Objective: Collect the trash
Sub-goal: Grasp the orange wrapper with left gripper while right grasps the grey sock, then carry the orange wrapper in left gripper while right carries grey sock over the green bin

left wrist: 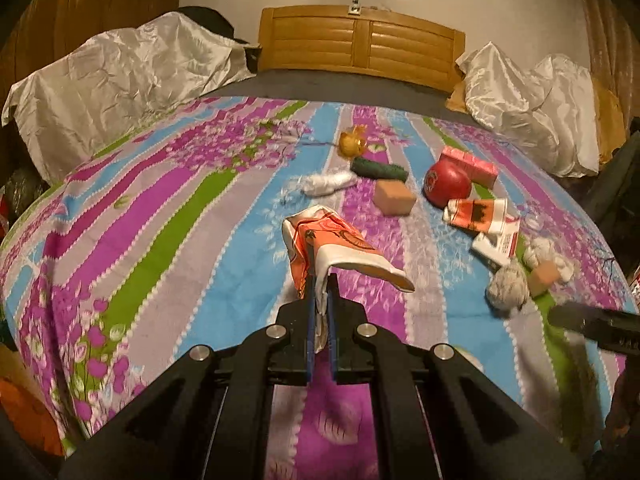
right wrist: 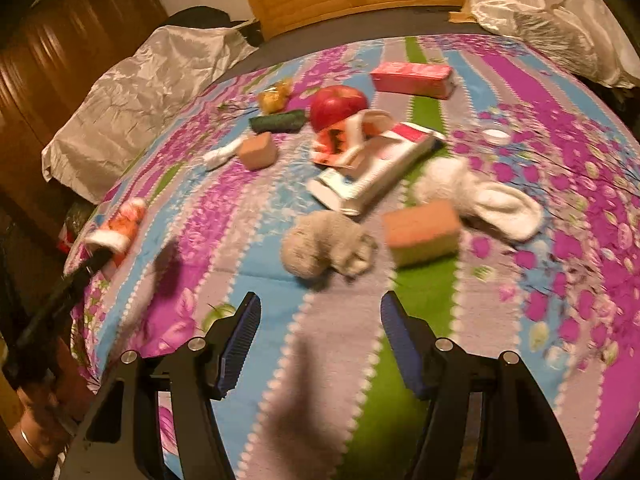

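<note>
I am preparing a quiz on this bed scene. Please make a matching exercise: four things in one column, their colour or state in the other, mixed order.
Things:
1. apple
2. left hand-held gripper
3. right hand-held gripper
4. sock ball

States:
a. open, holding nothing
b. grey, just ahead of the open jaws
c. red
d. shut on an orange and white wrapper

Pairs: 1-c, 2-d, 3-a, 4-b

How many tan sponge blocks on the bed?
2: one sponge block beside the green roll, another sponge block right of the grey wad. More may be hidden.
</note>
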The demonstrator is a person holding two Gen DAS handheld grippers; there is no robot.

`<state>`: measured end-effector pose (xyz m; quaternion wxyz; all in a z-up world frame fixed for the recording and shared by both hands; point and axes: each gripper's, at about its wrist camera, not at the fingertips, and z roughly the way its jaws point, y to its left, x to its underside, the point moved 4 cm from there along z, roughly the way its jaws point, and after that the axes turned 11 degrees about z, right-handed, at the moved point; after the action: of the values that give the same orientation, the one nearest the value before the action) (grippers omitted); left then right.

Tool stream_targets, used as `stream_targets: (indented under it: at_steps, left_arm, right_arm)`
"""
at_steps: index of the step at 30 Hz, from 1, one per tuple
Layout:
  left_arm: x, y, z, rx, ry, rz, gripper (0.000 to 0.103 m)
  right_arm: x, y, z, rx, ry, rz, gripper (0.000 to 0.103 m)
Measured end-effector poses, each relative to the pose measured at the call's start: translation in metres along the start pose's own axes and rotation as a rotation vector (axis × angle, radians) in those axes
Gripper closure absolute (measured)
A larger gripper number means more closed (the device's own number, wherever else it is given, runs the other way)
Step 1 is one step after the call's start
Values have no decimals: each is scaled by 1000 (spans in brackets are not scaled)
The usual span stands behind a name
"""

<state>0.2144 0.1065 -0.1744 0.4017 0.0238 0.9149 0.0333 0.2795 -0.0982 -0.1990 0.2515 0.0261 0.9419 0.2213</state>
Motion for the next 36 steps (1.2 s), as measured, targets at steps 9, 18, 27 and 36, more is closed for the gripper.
stream_targets:
  at_steps: [9, 18, 27, 36]
  left_arm:
    - [4, -9, -6, 39, -3, 4, 99]
    - [-8, -36, -20, 84, -52, 66, 99]
    - [-31, -96, -46, 195, -107, 164, 99]
    - [-76, -201, -85, 383, -220, 294, 99]
  right_arm:
    - [-27, 13, 54, 40, 18, 38, 68]
    - [3, 6, -9, 0, -27, 43, 84]
    - [23, -3, -127, 80, -215, -18, 84]
    - [35, -56, -256, 215, -423, 77, 84]
